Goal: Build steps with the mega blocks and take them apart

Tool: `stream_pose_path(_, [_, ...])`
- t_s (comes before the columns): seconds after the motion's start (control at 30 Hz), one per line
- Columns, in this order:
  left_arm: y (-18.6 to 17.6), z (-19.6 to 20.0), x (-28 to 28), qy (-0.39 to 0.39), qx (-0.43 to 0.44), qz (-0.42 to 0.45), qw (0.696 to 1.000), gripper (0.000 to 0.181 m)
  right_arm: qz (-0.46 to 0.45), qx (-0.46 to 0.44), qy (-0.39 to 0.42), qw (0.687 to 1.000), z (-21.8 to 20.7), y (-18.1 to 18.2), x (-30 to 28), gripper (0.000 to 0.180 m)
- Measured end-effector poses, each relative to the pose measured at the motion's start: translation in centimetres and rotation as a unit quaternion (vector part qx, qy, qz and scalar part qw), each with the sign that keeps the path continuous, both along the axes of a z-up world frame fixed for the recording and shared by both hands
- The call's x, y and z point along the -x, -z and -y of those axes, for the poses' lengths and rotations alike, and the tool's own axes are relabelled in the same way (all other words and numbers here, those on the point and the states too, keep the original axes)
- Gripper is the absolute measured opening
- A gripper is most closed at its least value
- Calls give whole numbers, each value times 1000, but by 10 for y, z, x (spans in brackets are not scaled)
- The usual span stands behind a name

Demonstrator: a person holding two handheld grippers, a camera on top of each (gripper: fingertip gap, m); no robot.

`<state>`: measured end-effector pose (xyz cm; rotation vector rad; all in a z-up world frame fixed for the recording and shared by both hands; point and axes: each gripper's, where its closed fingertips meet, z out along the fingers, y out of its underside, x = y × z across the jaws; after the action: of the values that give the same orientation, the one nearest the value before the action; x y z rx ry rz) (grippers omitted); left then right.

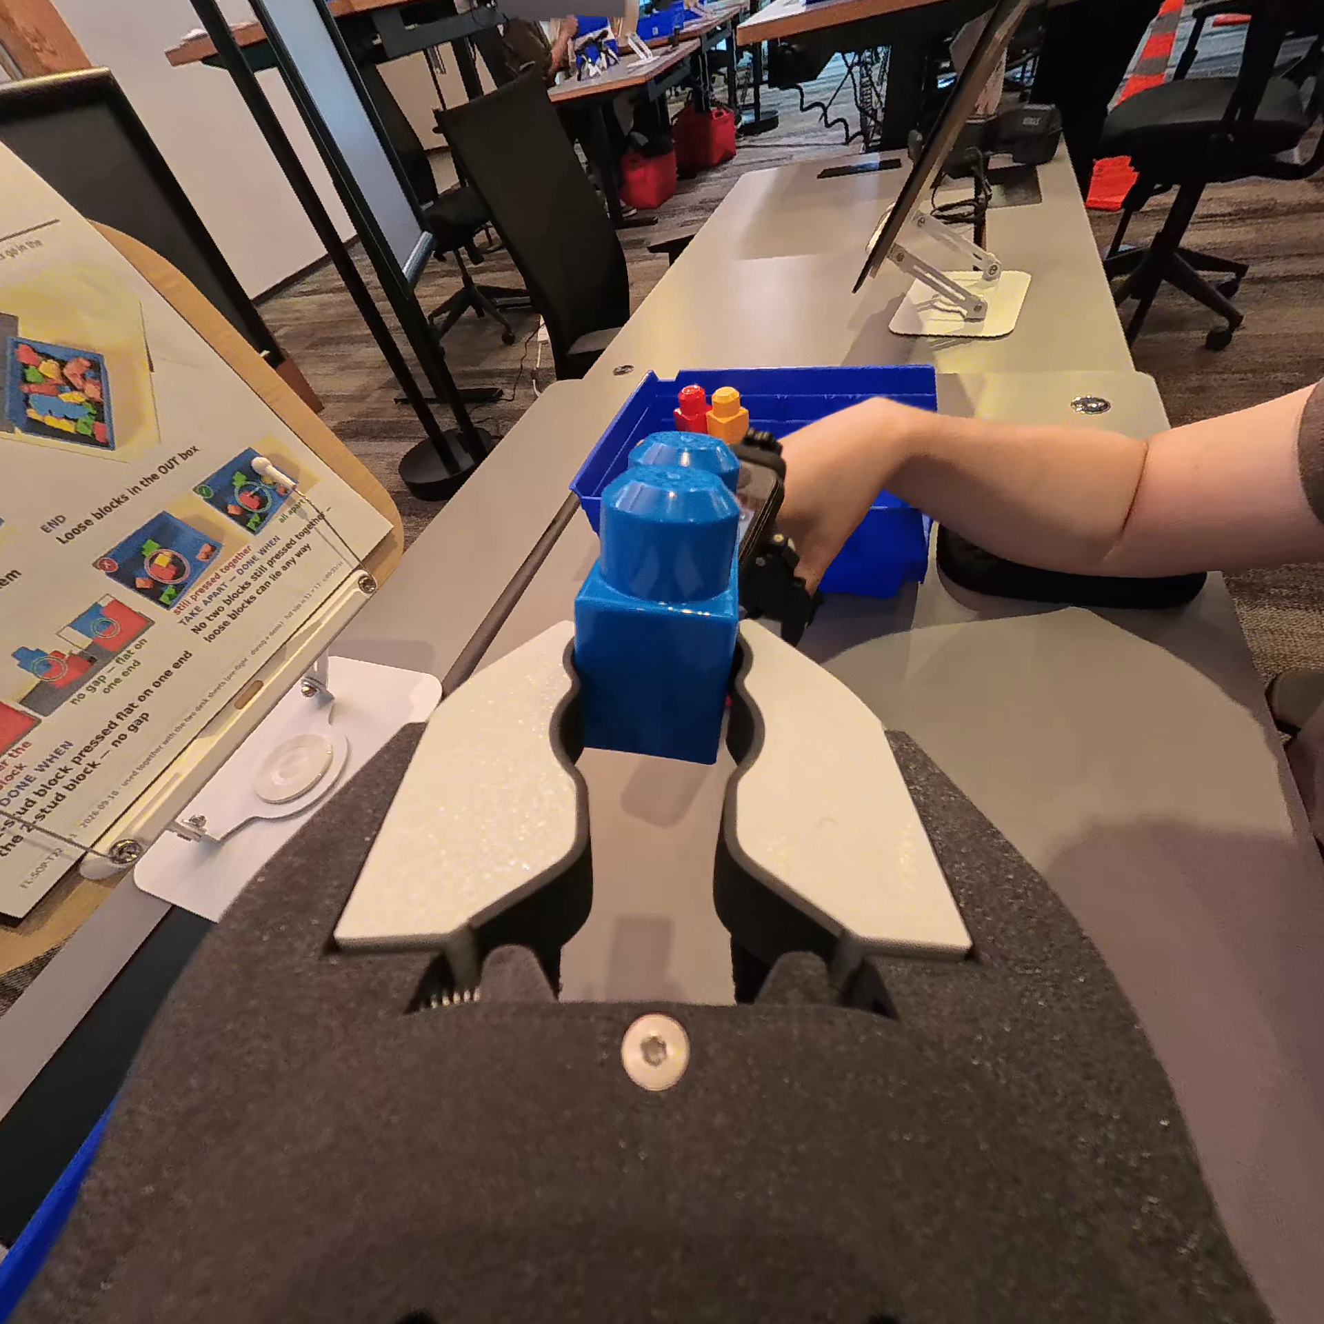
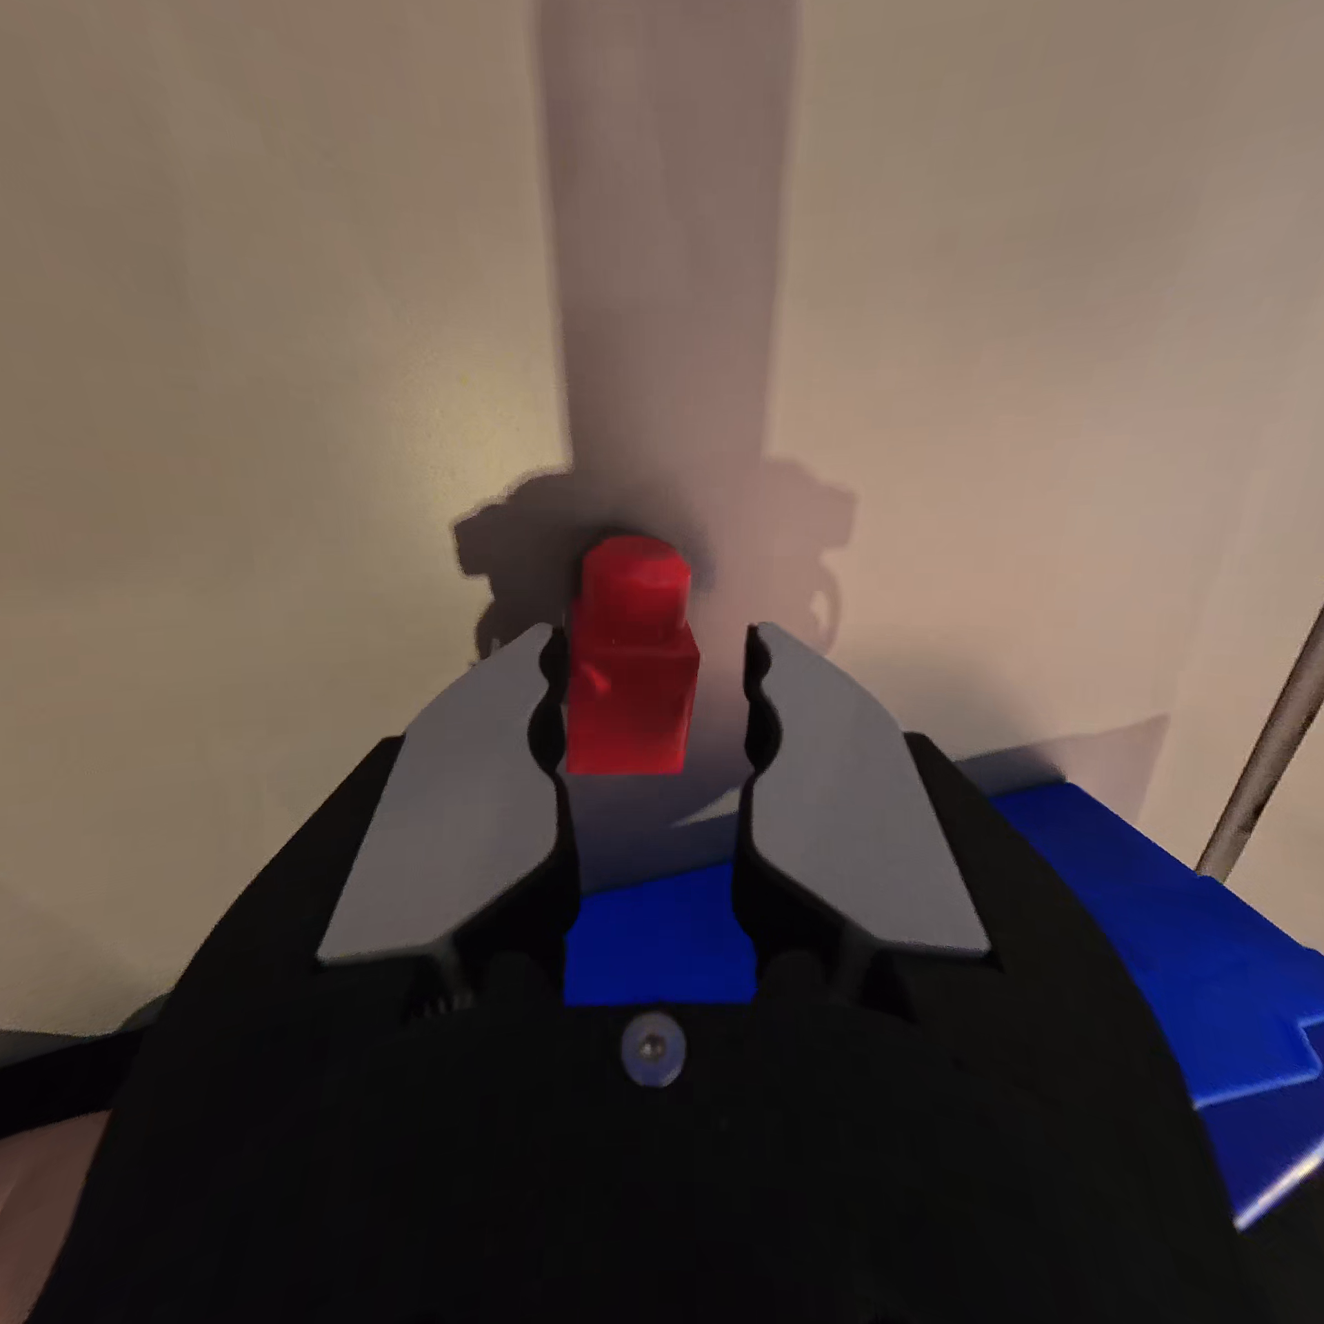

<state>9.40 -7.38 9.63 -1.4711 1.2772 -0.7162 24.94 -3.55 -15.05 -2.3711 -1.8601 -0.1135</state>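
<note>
I am clamping the blue two-stud block (image 1: 655, 630) upright in my left gripper (image 1: 655, 706) above the desk (image 1: 1060, 716) as a steady base, while my right gripper (image 2: 648, 688), jaws parted, is straddling the red block (image 2: 630, 680), apparently without gripping it.

The left wrist view looks forward and down along its fingers, close over the grey table (image 1: 788, 236), facing the blue bin (image 1: 824, 390). The right wrist view looks steeply down, very near; both share table and bin (image 2: 1118, 931).
</note>
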Motion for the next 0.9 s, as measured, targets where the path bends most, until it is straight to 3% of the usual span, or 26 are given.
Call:
stream_pose_path(0.13, [-3, 0, 1, -1, -3, 4, 1000, 37, 25, 4, 0, 1000, 0, 5, -7, 38])
stream_pose_path(0.3, [-4, 1, 0, 5, 1, 11, 1000, 37, -20, 2, 10, 1000, -1, -10, -1, 37])
stream_pose_path(0.4, [-3, 1, -3, 11, 9, 20, 1000, 37, -99, -16, 31, 994, -9, -37, 7, 37])
stream_pose_path(0.5, [2, -1, -13, 26, 43, 45, 998, 36, -243, -63, 69, 965, -27, -89, 20, 37])
stream_pose_path(0.6, [12, -2, -31, 66, 104, 84, 989, 36, -430, -111, 94, 891, -39, -160, 30, 37])
stream_pose_path(0.7, [28, -4, -51, 95, 173, 117, 973, 37, -614, -125, 71, 776, -30, -232, 30, 37])
stream_pose_path(0.83, [47, -8, -71, 107, 234, 155, 954, 37, -773, -25, 17, 634, 4, -287, 24, 37])
stream_pose_path(0.9, [53, -9, -78, 105, 249, 163, 949, 37, -805, 28, 28, 593, 6, -294, 25, 37])
